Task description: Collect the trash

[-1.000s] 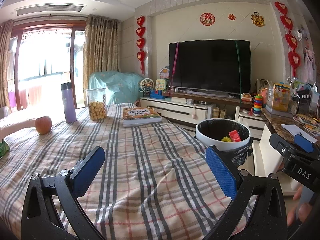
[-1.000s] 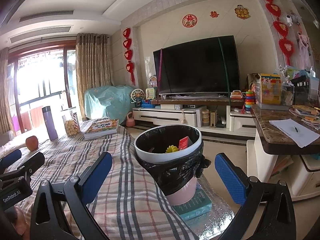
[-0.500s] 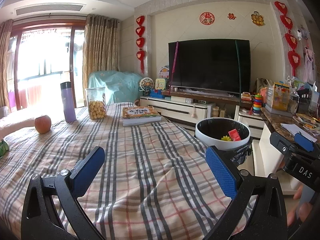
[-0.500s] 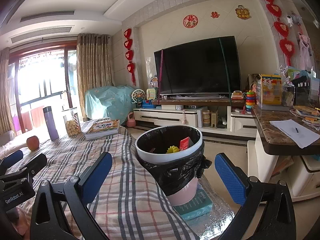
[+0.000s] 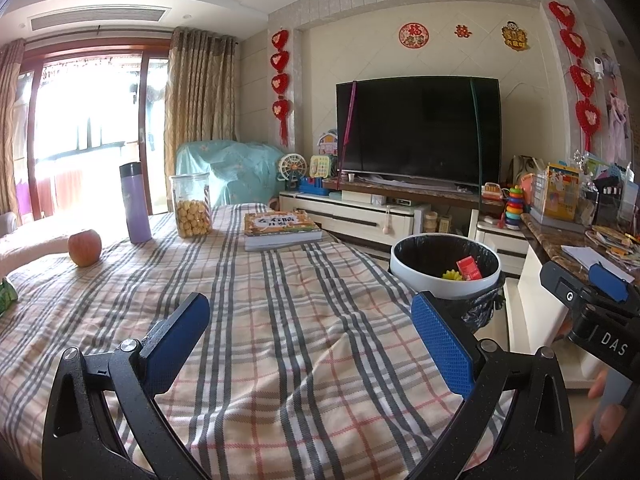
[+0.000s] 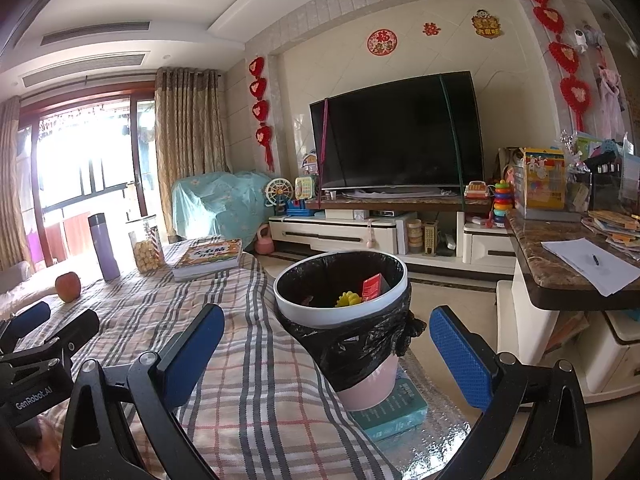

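A white-rimmed trash bin (image 6: 340, 304) lined with a black bag sits at the centre of the right wrist view, just beside the edge of the plaid-covered table (image 5: 280, 320). Inside it lie a red packet (image 6: 373, 285) and a yellow item (image 6: 349, 300). The right gripper (image 6: 326, 356) frames the bin, jaws spread wide and empty. In the left wrist view, the left gripper (image 5: 310, 340) hangs over the cloth at lower centre, also wide apart and empty. Toward the upper left stand an apple (image 5: 84, 242), a purple flask (image 5: 135, 202), a snack jar (image 5: 192, 205) and a book (image 5: 282, 229).
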`<state>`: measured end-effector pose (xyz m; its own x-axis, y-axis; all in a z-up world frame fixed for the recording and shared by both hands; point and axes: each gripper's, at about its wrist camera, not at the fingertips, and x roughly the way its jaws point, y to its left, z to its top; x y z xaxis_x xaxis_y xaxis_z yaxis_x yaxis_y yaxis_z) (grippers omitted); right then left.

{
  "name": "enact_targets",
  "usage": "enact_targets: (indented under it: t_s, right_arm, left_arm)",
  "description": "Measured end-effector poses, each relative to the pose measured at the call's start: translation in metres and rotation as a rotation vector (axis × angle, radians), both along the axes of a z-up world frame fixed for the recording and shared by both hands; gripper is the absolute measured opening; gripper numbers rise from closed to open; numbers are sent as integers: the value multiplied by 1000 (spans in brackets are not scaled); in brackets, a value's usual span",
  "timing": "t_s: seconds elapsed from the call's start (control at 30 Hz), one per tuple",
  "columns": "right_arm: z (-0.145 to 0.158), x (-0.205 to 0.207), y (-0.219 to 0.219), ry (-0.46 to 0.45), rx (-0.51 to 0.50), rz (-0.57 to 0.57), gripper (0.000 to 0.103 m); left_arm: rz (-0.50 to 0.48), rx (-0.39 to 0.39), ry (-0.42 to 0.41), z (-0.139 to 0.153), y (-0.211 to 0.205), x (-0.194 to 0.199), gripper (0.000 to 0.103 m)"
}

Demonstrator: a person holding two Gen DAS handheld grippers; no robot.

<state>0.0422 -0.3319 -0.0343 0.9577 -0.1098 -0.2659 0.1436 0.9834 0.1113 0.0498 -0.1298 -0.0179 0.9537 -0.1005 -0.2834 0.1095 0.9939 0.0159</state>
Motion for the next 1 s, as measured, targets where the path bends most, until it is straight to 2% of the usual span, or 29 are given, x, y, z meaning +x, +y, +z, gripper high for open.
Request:
enact_targets:
  t_s: [1.0]
  right_arm:
    - [-2,10,1,34,29,30,103]
  left_arm:
    - [-3,-5,26,-6,3,7,103]
